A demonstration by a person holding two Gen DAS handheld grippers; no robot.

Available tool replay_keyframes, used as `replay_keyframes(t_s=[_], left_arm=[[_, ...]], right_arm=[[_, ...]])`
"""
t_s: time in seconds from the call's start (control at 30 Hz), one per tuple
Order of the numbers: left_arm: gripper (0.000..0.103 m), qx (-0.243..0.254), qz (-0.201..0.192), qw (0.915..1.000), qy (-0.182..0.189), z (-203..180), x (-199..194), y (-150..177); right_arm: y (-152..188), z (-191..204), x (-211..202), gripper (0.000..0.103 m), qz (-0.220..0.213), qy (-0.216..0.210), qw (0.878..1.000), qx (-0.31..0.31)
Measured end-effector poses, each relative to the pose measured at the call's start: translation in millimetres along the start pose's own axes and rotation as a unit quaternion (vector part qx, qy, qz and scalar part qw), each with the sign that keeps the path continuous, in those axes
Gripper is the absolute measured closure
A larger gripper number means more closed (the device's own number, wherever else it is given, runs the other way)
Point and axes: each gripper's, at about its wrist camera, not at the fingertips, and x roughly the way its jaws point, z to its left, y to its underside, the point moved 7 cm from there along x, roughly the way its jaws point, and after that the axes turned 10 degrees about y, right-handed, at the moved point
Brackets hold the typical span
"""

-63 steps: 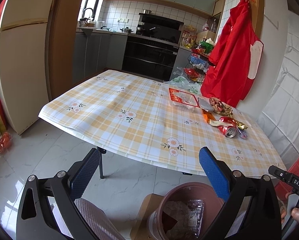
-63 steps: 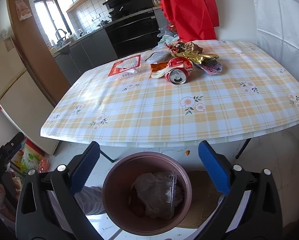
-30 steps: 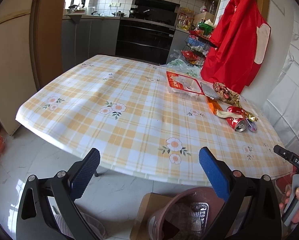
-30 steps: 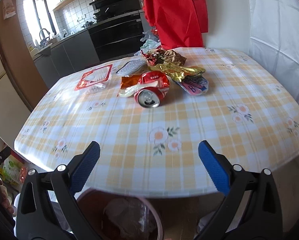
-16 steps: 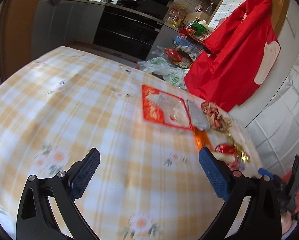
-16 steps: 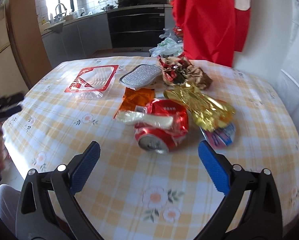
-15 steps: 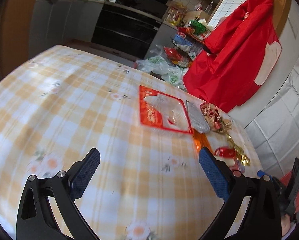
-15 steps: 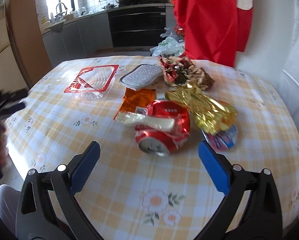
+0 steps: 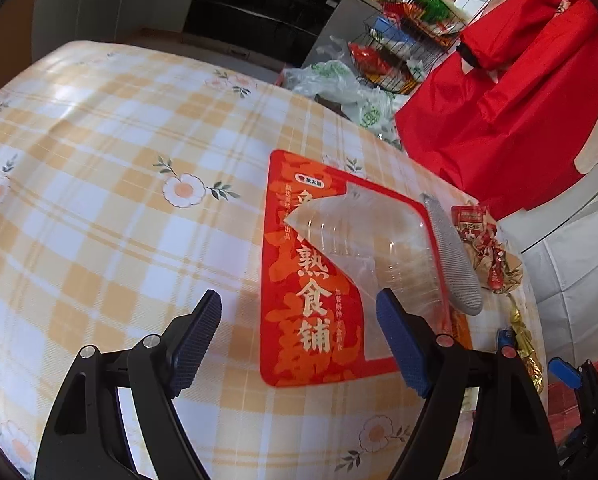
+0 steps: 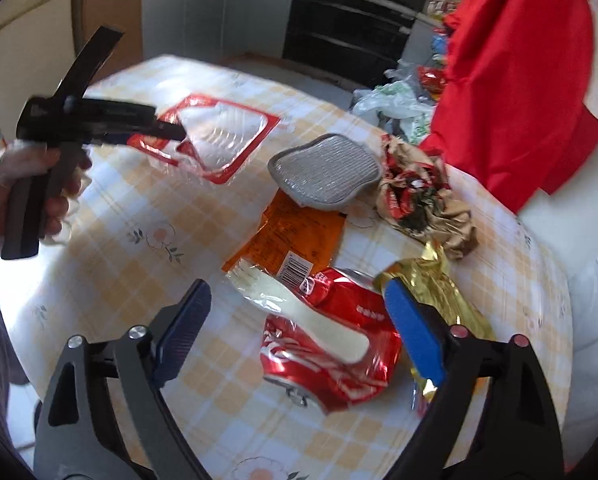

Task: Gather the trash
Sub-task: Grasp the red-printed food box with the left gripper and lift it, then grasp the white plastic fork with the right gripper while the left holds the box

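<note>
Both tools are over the desk [image 9: 99, 152] now, where a moment ago they hung low by the bin, so I'm off the drop and into the next pickup. My left tool [image 9: 299, 336] is spread wide and holds nothing, its fingers framing the near edge of the red-bordered clear tray [image 9: 339, 264], which lies flat on the checked cloth. My right tool [image 10: 299, 328], wide and empty too, straddles the crushed red can [image 10: 331, 356], with a white plastic spoon [image 10: 299, 316] lying across it. Just beyond sit an orange wrapper [image 10: 295, 236], a gold foil wrapper [image 10: 439, 296], a grey scrubbing pad [image 10: 325, 176] and a crumpled brown wrapper [image 10: 419, 200]. Plenty of trash left, I'd say: can and tray come next.
</note>
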Motion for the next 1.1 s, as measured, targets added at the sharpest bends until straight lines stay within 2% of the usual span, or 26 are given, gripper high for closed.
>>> replay_keyframes(t_s=[0.07, 0.1, 0.17, 0.23, 0.33, 0.4, 0.47, 0.6, 0.73, 0.8, 0.83, 0.87, 1.0, 1.1], left_arm=[[0.03, -0.001, 0.004, 1.0, 0.005, 1, 4, 2], [0.046, 0.003, 0.003, 0.9999, 0.01, -1, 3, 4], [0.048, 0.029, 0.0, 0.9996, 0.001, -6, -1, 8], [0.057, 0.051, -0.003, 0.9987, 0.002, -10, -9, 15], [0.061, 0.06, -0.007, 0.9982, 0.001, -9, -23, 21], [0.063, 0.066, -0.009, 0.9978, -0.002, -6, -33, 24], [0.064, 0.078, -0.014, 0.9969, -0.006, -6, -47, 29], [0.065, 0.104, -0.038, 0.9935, -0.024, -2, -80, 42], [0.065, 0.075, -0.061, 0.9951, -0.024, 16, -113, 57], [0.065, 0.067, -0.069, 0.995, -0.026, 22, -127, 65], [0.065, 0.066, -0.073, 0.9948, -0.029, 23, -133, 69], [0.065, 0.066, -0.076, 0.9945, -0.028, 24, -142, 75], [0.064, 0.072, -0.087, 0.9932, -0.029, 23, -168, 99], [0.064, 0.066, -0.09, 0.9933, -0.028, 24, -187, 118]], right_arm=[[-1, 5, 8, 0.018, 0.007, 0.001, 1.0, -0.024], [-2, 9, 12, 0.019, 0.014, -0.005, 0.999, -0.037], [-2, 14, 19, 0.022, 0.026, -0.014, 0.998, -0.058], [-1, 21, 26, 0.024, 0.039, -0.023, 0.995, -0.085], [-1, 29, 36, 0.027, 0.051, -0.019, 0.992, -0.113], [-2, 35, 41, 0.033, 0.056, -0.025, 0.991, -0.122], [-4, 43, 44, 0.034, 0.055, -0.022, 0.988, -0.14], [0, 57, 57, 0.042, 0.082, -0.01, 0.982, -0.171], [3, 60, 62, 0.044, 0.103, -0.005, 0.982, -0.159], [3, 60, 64, 0.054, 0.111, 0.0, 0.982, -0.153], [3, 60, 63, 0.054, 0.114, -0.003, 0.982, -0.151], [3, 59, 63, 0.055, 0.114, -0.007, 0.982, -0.15], [4, 54, 48, 0.072, 0.107, -0.026, 0.986, -0.128], [1, 48, 26, 0.077, 0.082, -0.026, 0.99, -0.109]])
